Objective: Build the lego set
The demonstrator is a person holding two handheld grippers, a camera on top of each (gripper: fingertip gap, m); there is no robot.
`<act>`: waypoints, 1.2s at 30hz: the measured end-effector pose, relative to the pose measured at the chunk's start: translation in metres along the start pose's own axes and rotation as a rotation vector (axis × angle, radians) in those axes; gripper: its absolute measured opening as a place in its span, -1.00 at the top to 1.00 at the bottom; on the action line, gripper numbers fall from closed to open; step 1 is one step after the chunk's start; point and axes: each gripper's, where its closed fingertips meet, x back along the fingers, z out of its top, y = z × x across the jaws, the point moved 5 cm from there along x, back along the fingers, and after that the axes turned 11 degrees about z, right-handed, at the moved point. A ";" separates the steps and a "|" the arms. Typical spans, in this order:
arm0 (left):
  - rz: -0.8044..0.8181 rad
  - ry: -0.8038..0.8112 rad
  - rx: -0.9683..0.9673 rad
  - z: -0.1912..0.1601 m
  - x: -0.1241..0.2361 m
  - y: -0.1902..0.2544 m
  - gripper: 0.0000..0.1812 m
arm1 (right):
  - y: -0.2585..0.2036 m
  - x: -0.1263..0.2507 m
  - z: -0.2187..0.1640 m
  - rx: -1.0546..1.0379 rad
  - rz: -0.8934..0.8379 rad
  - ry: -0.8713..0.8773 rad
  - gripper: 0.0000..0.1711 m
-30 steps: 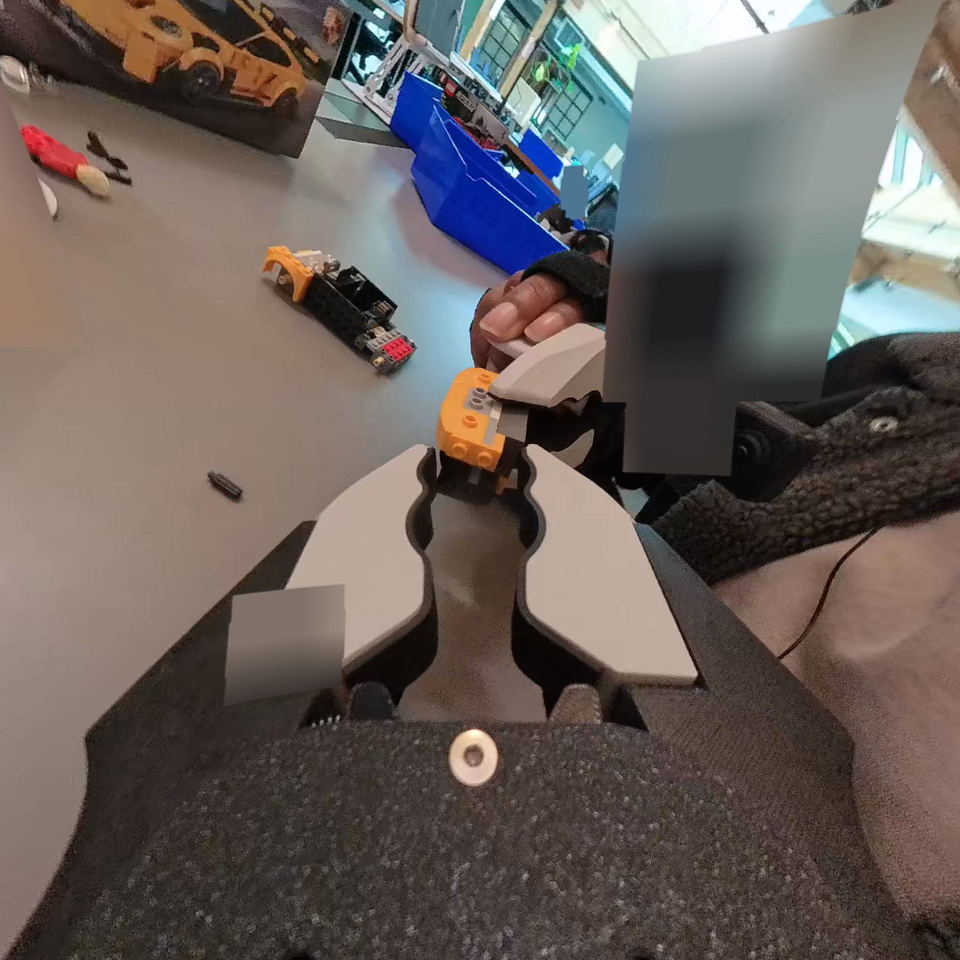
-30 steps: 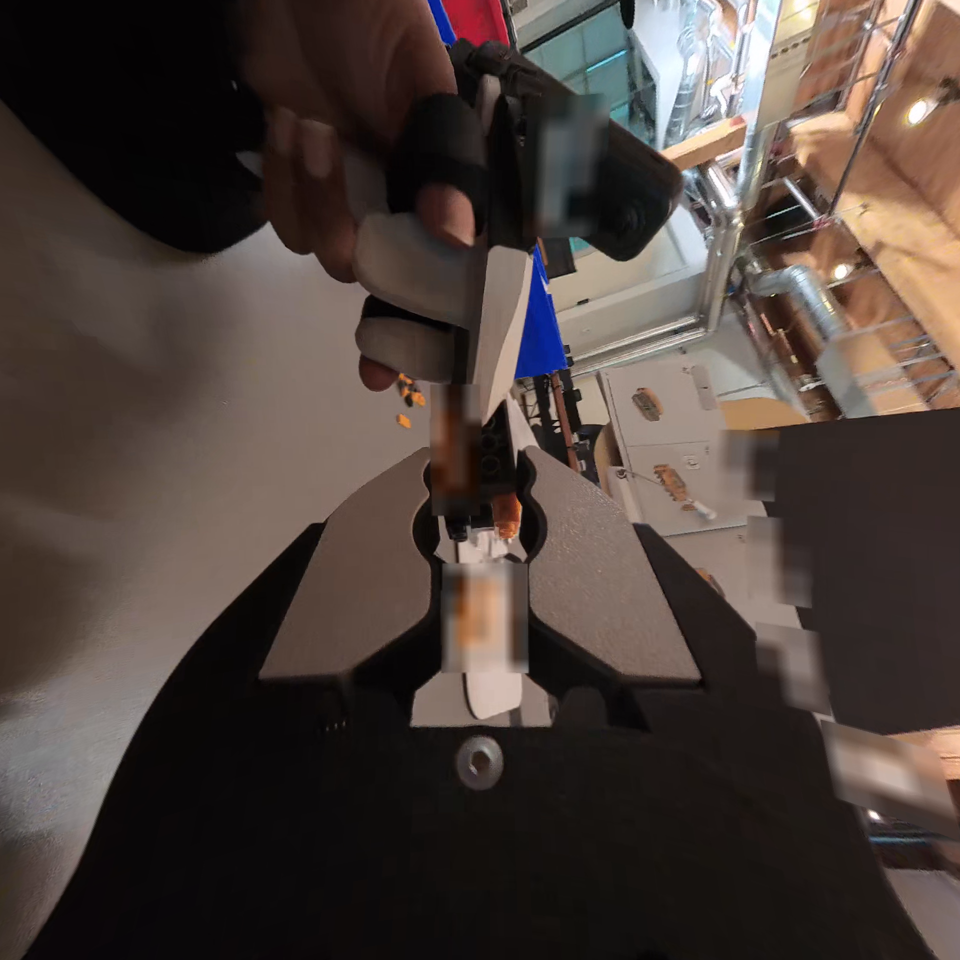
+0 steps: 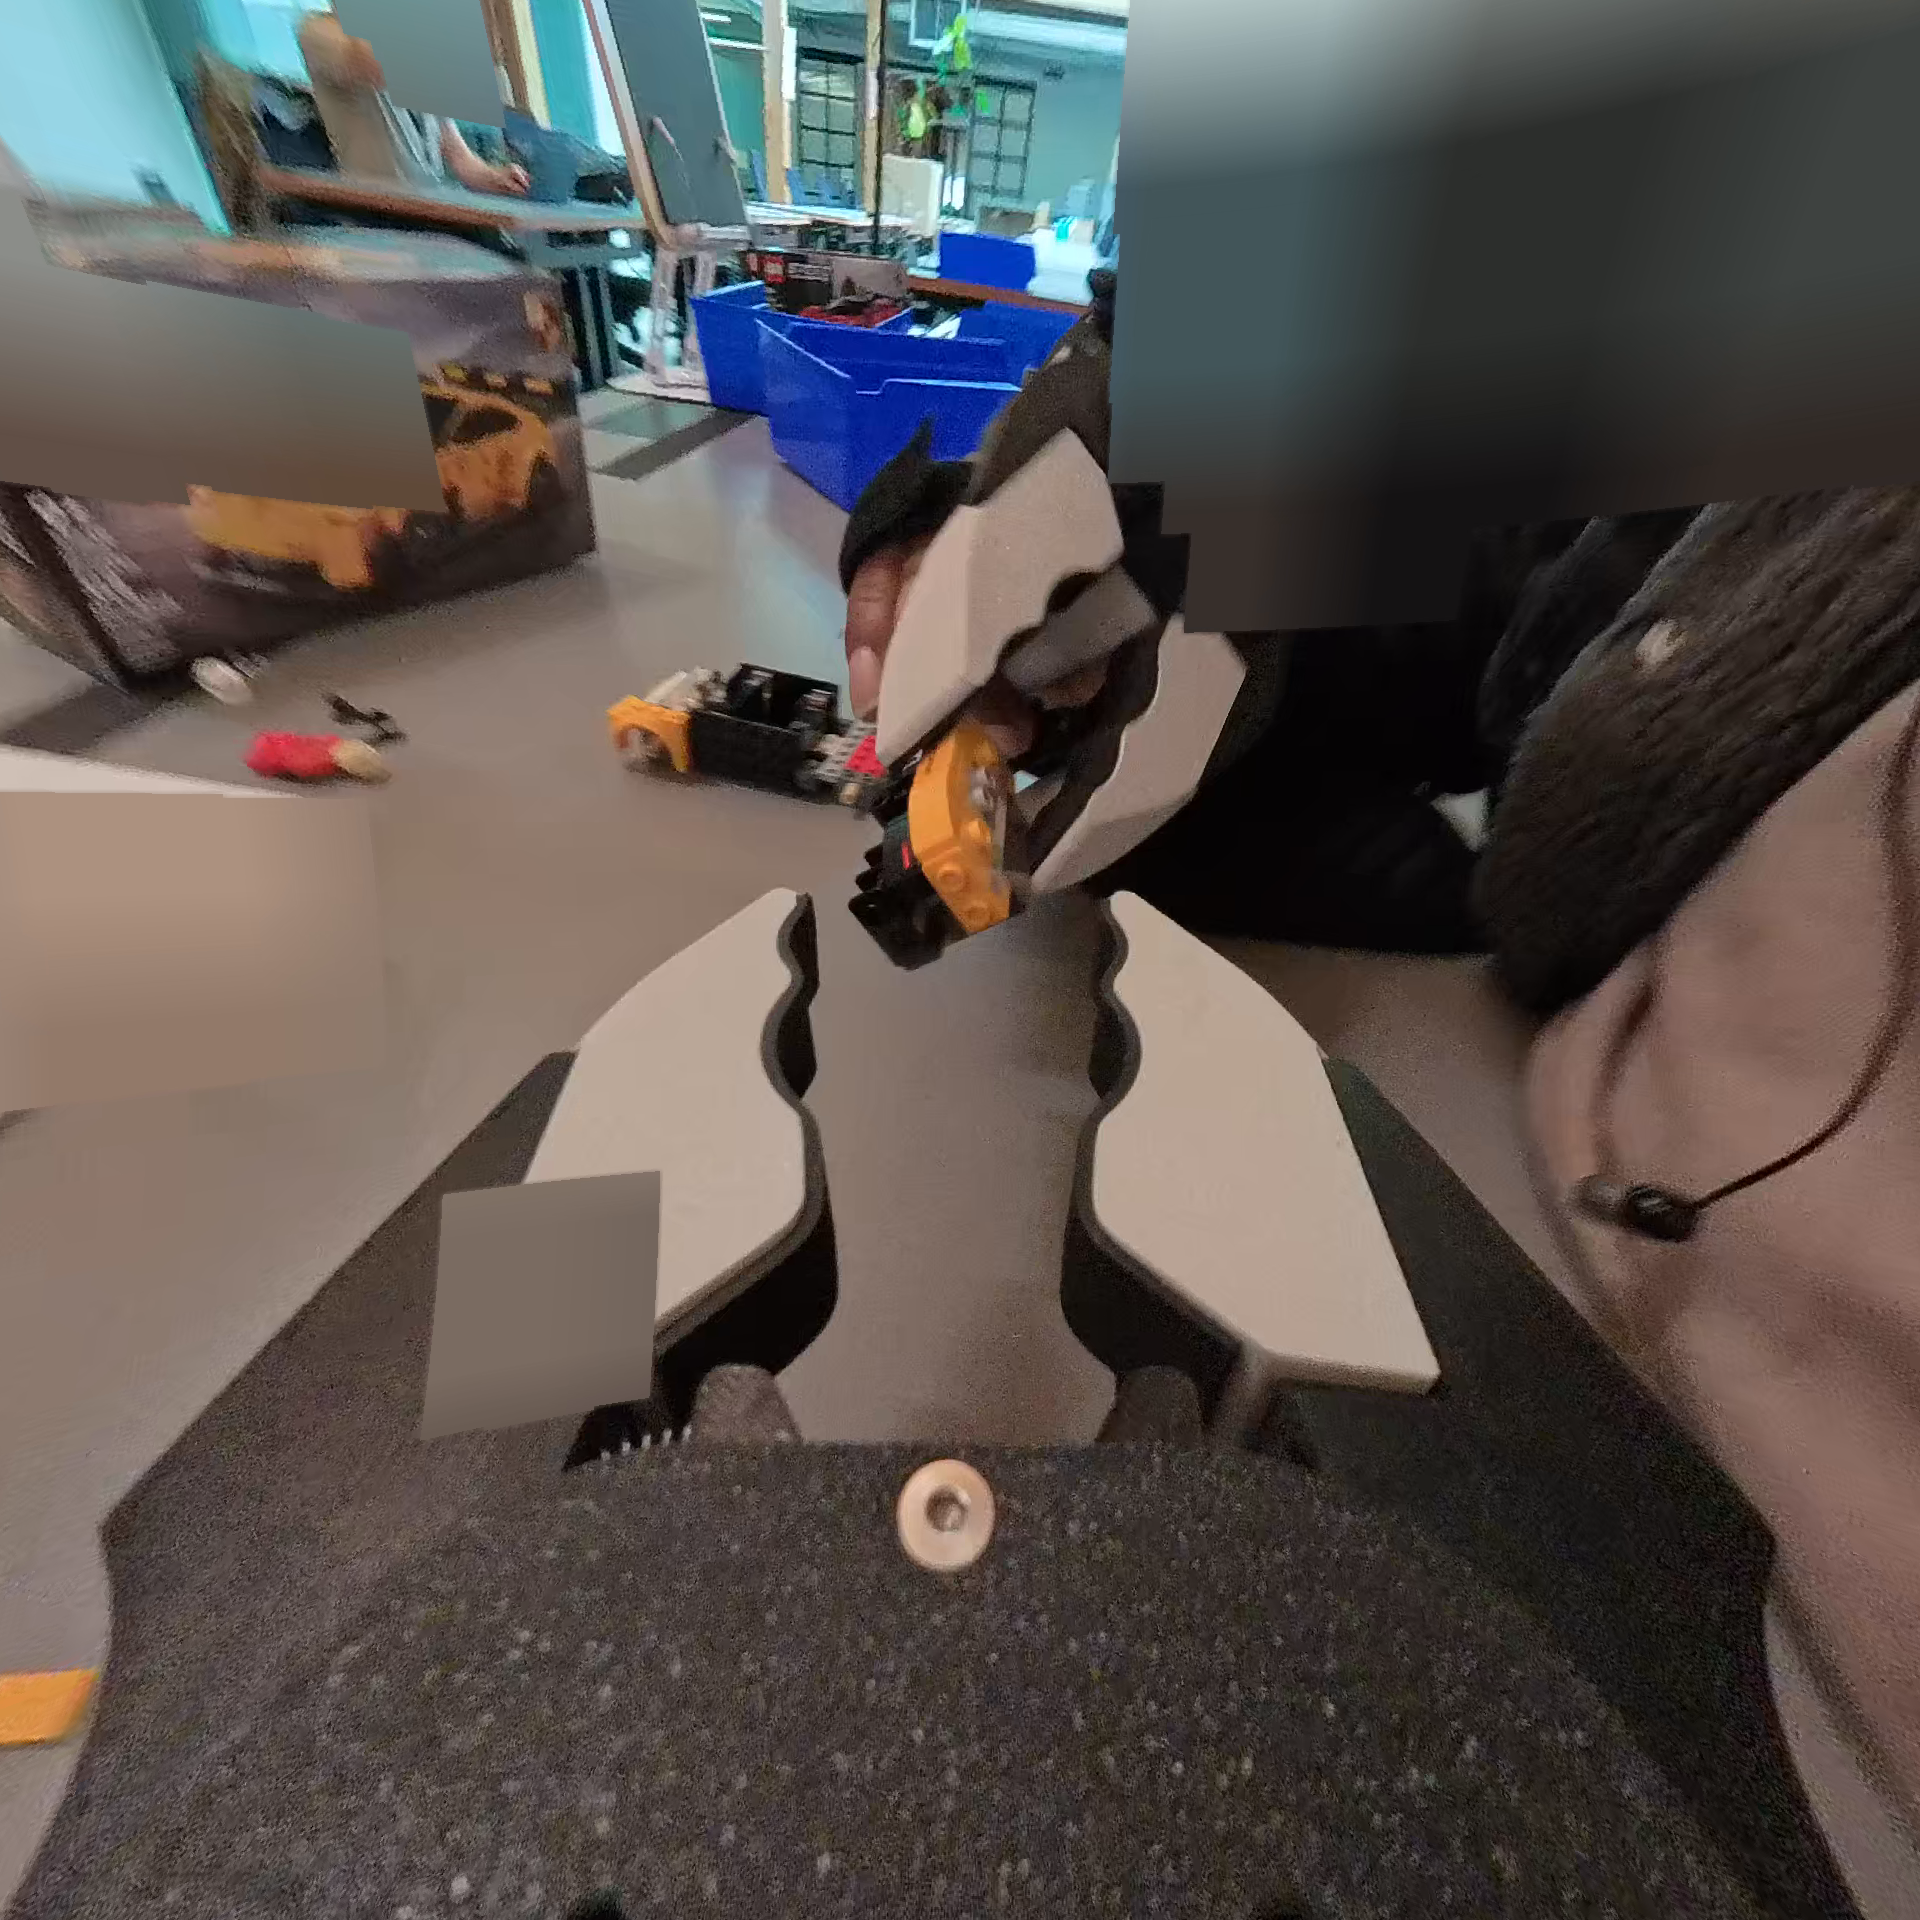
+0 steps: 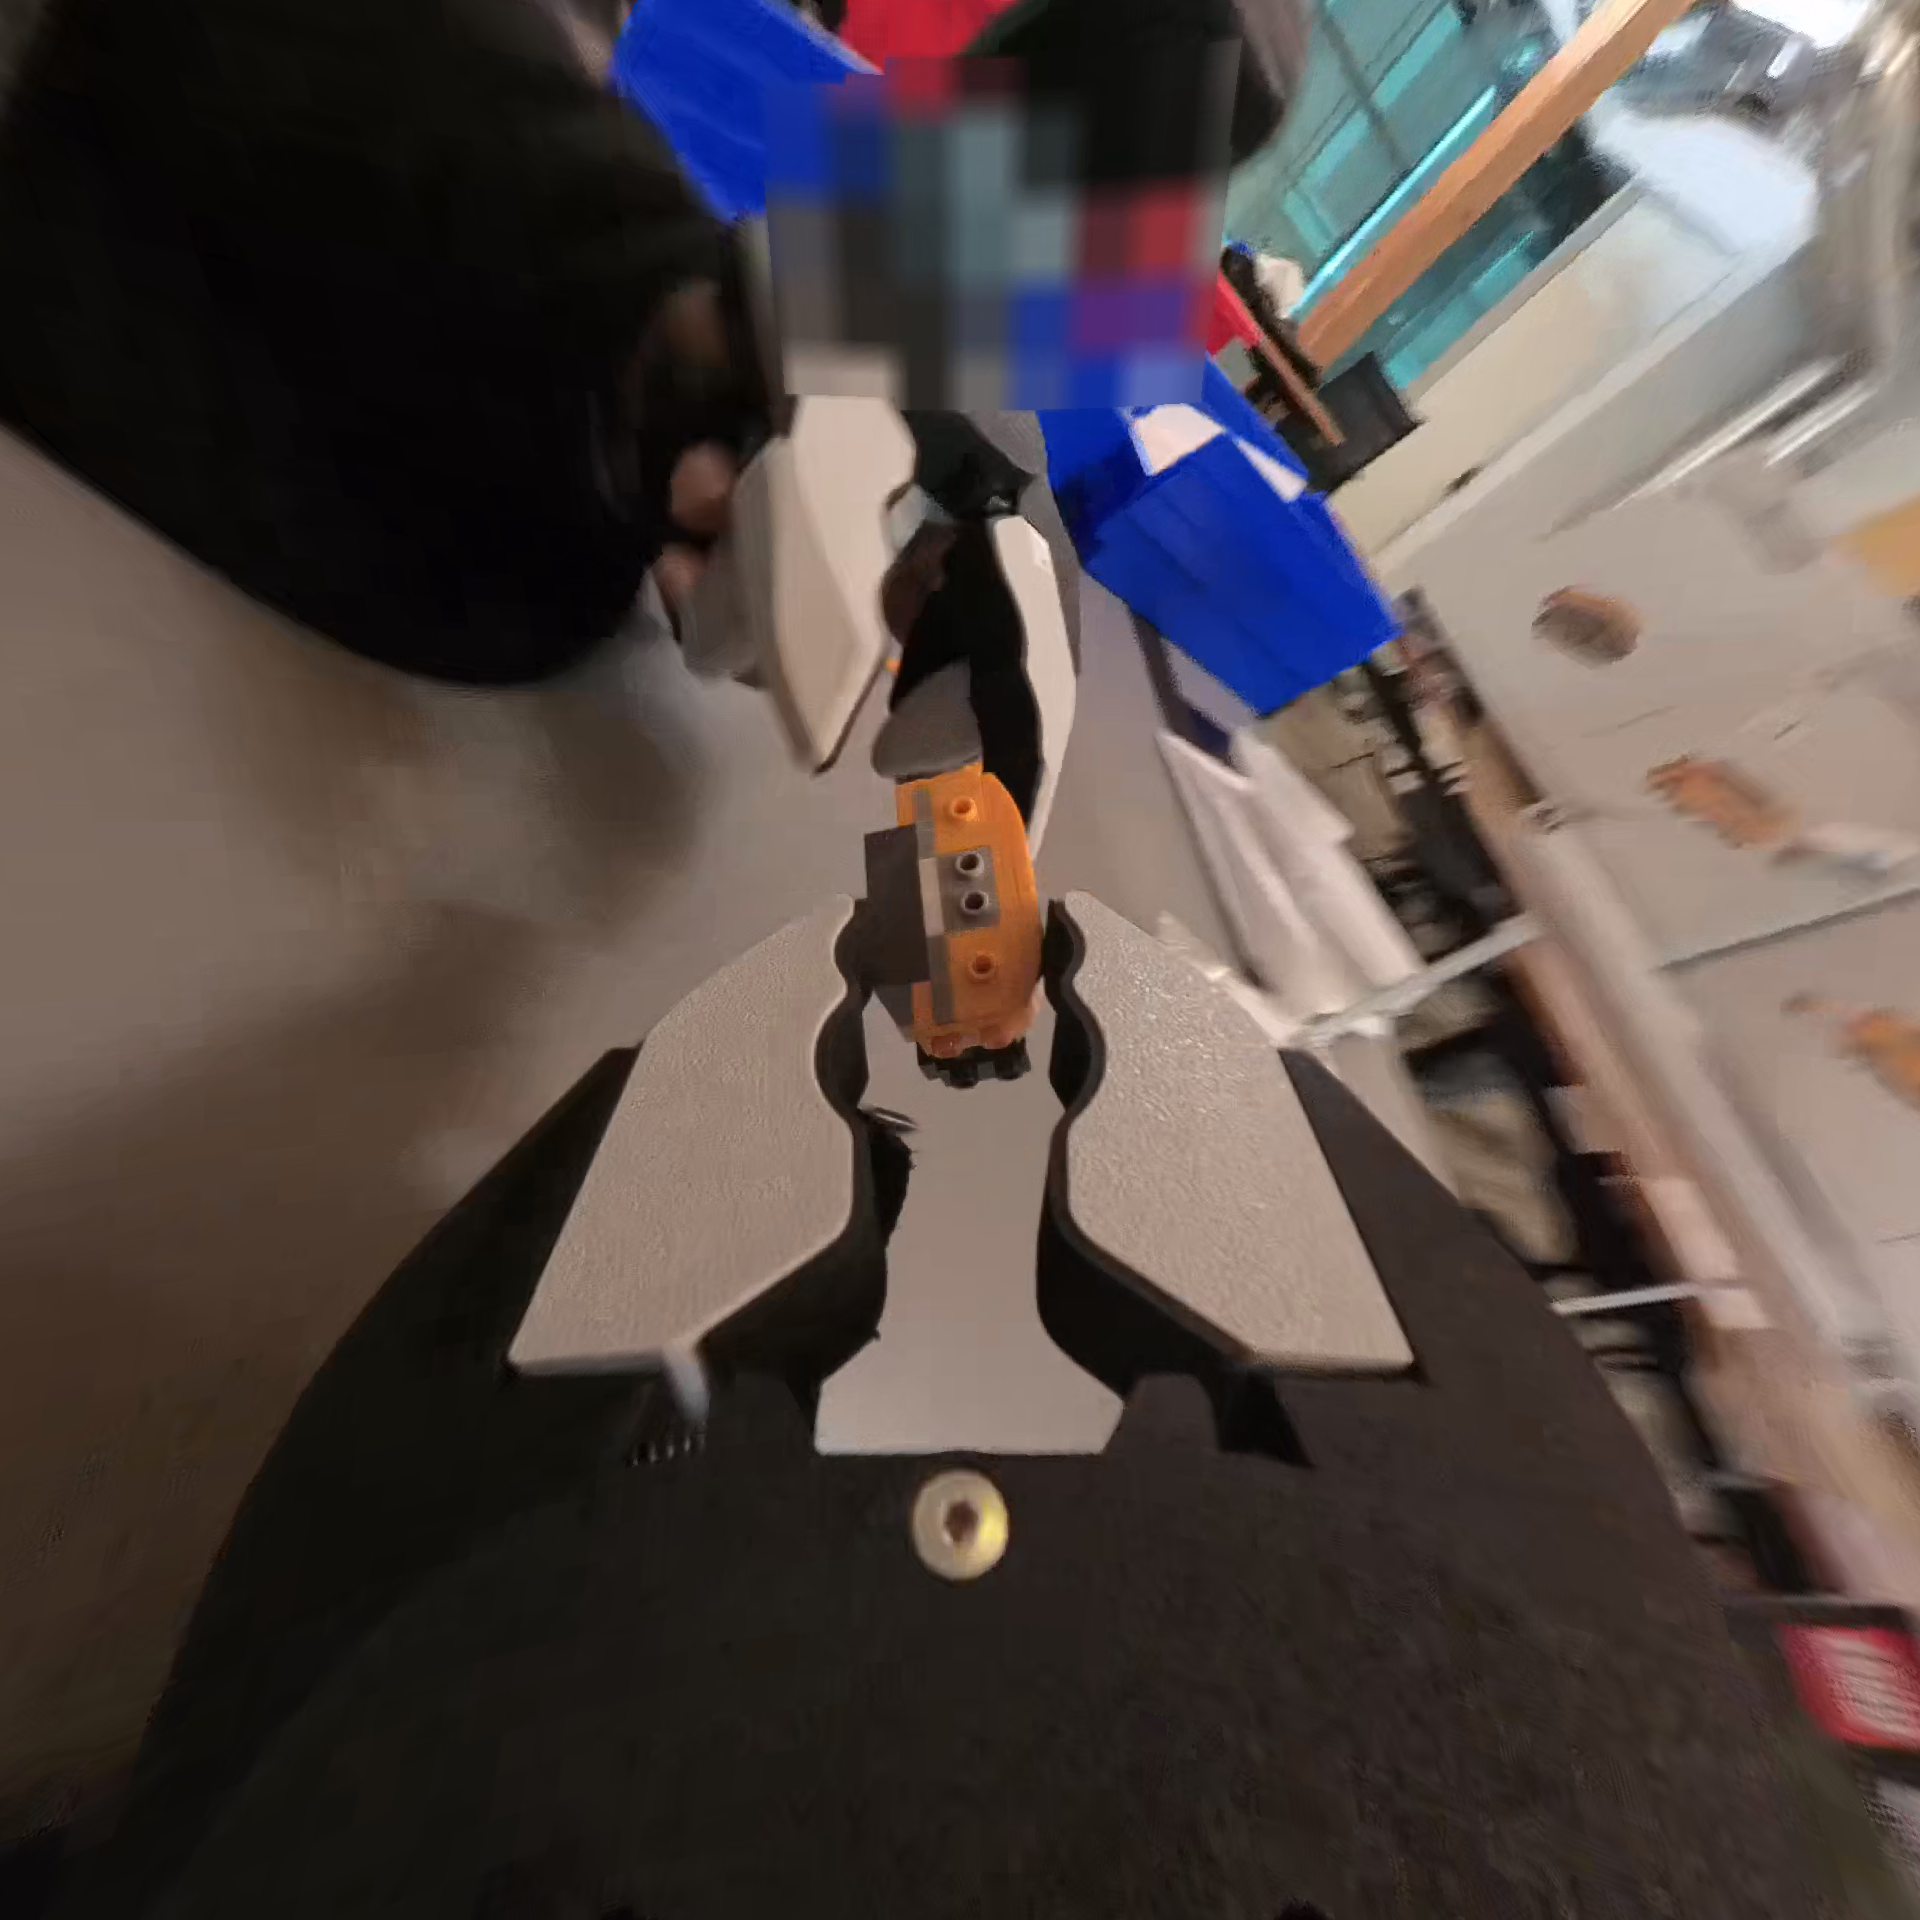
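Between right claw (image 4: 954,925) tips, orange sub-assembly (image 4: 961,920)

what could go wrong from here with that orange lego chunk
1. The right gripper pinches the orange and black sub-assembly only at its fingertips, in the air above the table; it could slip out and fall.
2. The left gripper is open with the sub-assembly just past its tips; closing from here could miss it, or push it askew and pop bricks loose.
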 end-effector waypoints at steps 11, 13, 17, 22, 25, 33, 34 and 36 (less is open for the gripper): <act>0.006 -0.110 -0.040 -0.013 -0.001 0.001 0.70 | -0.017 -0.012 0.000 0.204 -0.043 -0.072 0.58; 0.027 -0.119 -0.138 -0.017 0.000 0.001 0.70 | -0.013 -0.010 -0.003 0.064 0.016 -0.037 0.52; 0.028 -0.188 -0.264 -0.031 -0.004 0.005 0.70 | -0.020 -0.017 -0.017 -0.237 0.220 -0.025 0.52; 0.020 -0.300 -0.372 -0.048 -0.009 0.009 0.70 | -0.035 -0.023 -0.028 -0.289 0.354 -0.108 0.69; -0.004 -0.377 -0.364 -0.059 -0.011 0.011 0.70 | -0.040 -0.025 -0.031 -0.288 0.393 -0.147 0.69; -0.008 -0.469 -0.385 -0.071 -0.014 0.013 0.72 | -0.046 -0.025 -0.036 -0.352 0.461 -0.293 0.70; -0.008 -0.470 -0.378 -0.071 -0.014 0.013 0.72 | -0.046 -0.025 -0.036 -0.366 0.466 -0.288 0.70; -0.005 -0.475 -0.373 -0.071 -0.015 0.012 0.72 | -0.045 -0.025 -0.036 -0.397 0.480 -0.266 0.68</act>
